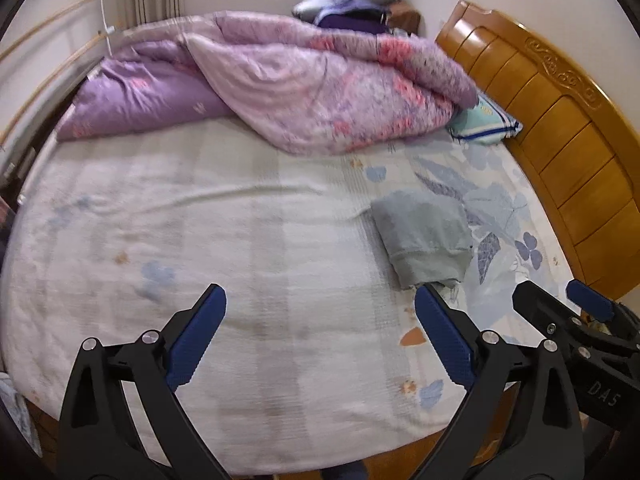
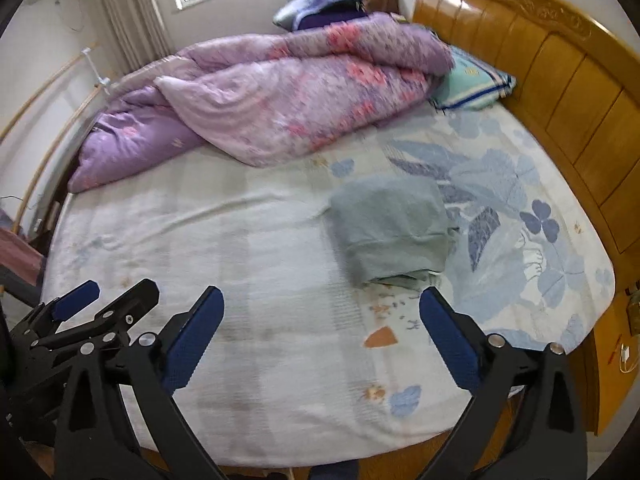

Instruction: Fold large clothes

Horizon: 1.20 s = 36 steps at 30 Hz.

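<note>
With both my left gripper (image 1: 320, 336) and right gripper (image 2: 320, 336) spread empty, the folded garment (image 2: 390, 228) looked soft, light, best lifted under its near edge.

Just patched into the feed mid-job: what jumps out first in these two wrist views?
The rumpled purple floral quilt heaped along the far side of the bed grabs the eye, beside the carved wooden headboard on the right. Nearer, a folded grey-green garment lies alone on the sheet, while the left gripper and right gripper hang open above, holding nothing.
</note>
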### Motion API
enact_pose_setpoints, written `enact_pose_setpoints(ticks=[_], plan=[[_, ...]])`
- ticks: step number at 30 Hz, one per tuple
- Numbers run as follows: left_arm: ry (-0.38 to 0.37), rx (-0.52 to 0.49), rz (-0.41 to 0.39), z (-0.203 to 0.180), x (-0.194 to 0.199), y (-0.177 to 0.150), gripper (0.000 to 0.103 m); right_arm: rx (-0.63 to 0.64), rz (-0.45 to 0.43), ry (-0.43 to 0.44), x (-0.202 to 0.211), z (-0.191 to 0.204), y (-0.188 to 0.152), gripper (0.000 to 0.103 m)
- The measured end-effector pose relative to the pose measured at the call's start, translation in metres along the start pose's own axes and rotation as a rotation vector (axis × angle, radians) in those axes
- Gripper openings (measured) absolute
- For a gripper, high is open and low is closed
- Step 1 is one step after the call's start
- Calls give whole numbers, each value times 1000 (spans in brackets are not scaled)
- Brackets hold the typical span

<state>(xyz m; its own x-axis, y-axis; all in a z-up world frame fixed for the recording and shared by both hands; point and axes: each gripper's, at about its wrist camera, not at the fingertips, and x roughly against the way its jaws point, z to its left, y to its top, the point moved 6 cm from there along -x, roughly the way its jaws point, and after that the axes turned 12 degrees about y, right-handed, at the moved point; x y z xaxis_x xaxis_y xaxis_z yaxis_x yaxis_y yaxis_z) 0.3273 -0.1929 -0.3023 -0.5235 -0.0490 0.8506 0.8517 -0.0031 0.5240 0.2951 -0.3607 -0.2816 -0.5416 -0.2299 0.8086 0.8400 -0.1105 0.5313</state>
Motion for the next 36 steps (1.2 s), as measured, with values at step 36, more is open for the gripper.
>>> enact_pose_setpoints(ticks=[36], plan=[[107, -19, -305, 75, 283, 4, 98, 101, -212, 100, 221, 115, -8, 95]])
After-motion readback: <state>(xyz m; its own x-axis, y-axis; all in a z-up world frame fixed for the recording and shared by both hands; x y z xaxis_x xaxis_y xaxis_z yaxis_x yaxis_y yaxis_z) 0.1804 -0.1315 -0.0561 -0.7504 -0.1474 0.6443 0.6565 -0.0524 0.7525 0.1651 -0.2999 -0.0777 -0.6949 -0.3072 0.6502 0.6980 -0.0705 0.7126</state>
